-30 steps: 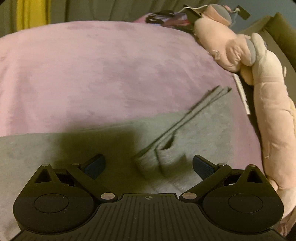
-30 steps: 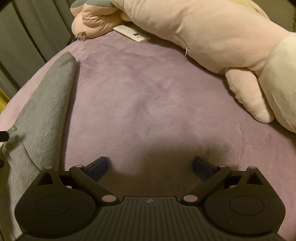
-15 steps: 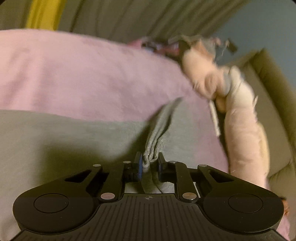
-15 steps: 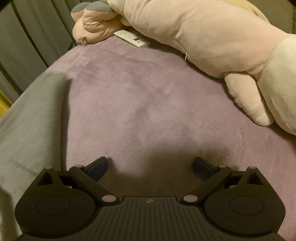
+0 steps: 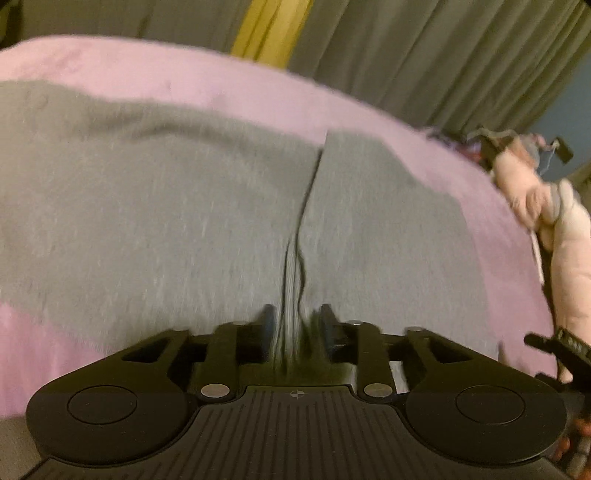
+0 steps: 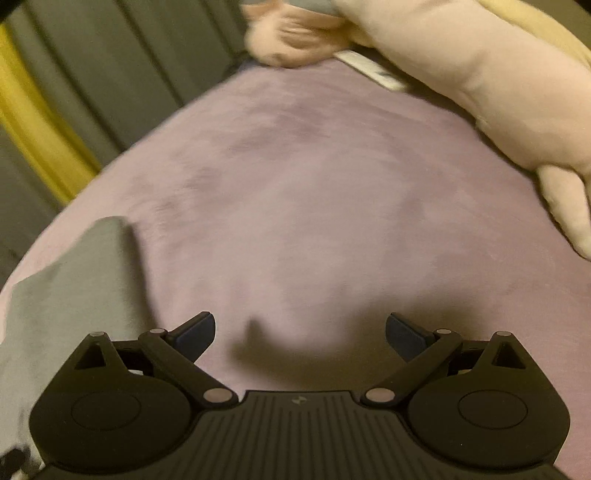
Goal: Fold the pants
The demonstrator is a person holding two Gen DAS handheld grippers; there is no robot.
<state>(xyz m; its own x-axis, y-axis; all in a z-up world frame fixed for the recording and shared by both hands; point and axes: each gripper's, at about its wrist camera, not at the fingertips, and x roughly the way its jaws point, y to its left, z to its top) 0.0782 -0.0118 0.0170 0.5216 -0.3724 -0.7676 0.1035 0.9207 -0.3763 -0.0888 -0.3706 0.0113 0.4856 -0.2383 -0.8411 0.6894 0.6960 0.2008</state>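
The grey pants (image 5: pixel 166 206) lie spread on a pink-purple blanket (image 5: pixel 221 85), filling the middle of the blurred left wrist view. A narrow raised fold of the cloth (image 5: pixel 293 280) runs down between the fingers of my left gripper (image 5: pixel 295 325). Its jaws are opening, and the pads stand a little off the fold on both sides. In the right wrist view only a corner of the pants (image 6: pixel 74 295) shows at the lower left. My right gripper (image 6: pixel 300 332) hangs open over the bare blanket (image 6: pixel 314 184), with nothing between its fingers.
A long pale pink plush toy (image 6: pixel 480 74) lies along the blanket's far right side, with a white remote (image 6: pixel 369 70) beside it. The plush toy (image 5: pixel 565 258) also shows at the left wrist view's right edge. Grey curtains (image 5: pixel 424 55) with a yellow strip (image 5: pixel 266 33) hang behind the bed.
My left gripper shut on the pants' folded edge, carried it across over the rest of the pants, and its jaws have since parted. The right gripper shifted a little and stayed open.
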